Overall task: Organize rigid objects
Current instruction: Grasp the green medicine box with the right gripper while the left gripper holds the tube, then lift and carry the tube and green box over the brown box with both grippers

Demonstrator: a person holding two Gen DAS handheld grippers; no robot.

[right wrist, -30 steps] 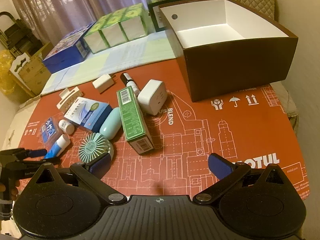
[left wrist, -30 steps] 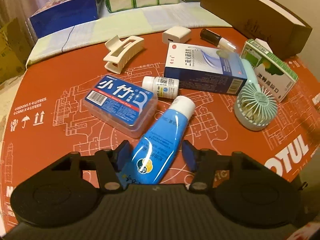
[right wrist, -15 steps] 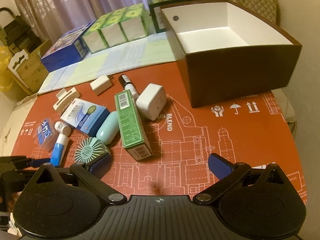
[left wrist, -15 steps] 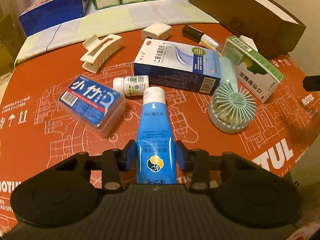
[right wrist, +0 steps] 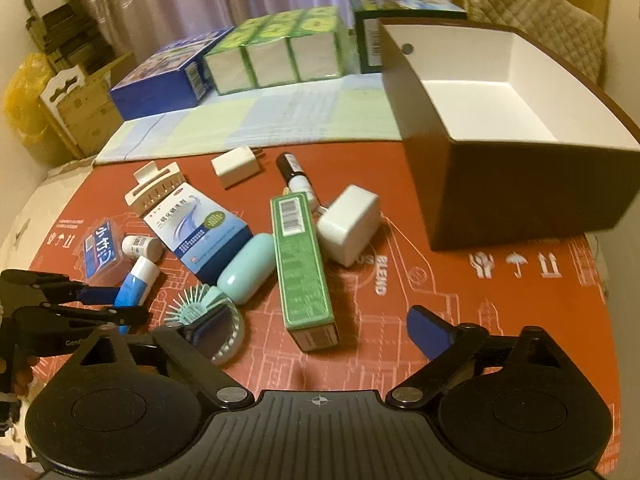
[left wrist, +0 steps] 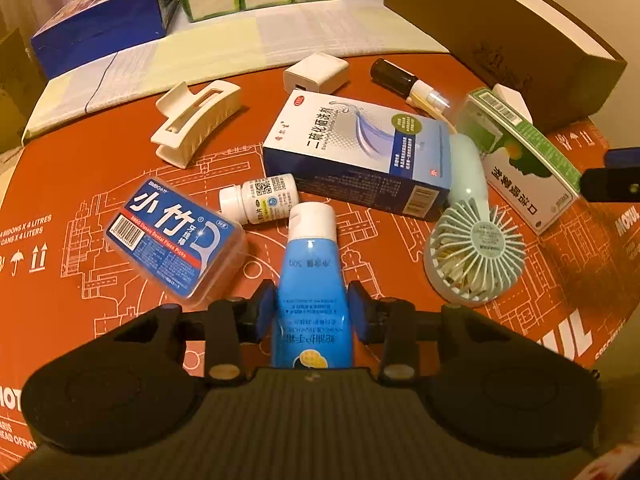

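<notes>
Now our left gripper (left wrist: 312,312) has its jaws closing on the blue tube (left wrist: 310,276), pads pressing its sides mid-body; the tube lies on the red surface (left wrist: 80,184), its white cap toward twelve o'clock, just short of the small pill bottle (left wrist: 260,200). We judge it light, somewhat squashy and slick, so hold it gently. Our right gripper (right wrist: 316,326) is closing too, jaws spread wide and empty, the brown box (right wrist: 520,192) at two o'clock.

The right gripper (right wrist: 316,326), jaws closing on nothing, hangs just before the green box (right wrist: 302,266); the mint fan (right wrist: 218,322) touches its left pad (partly hidden), brown box (right wrist: 516,196) beyond-right.
</notes>
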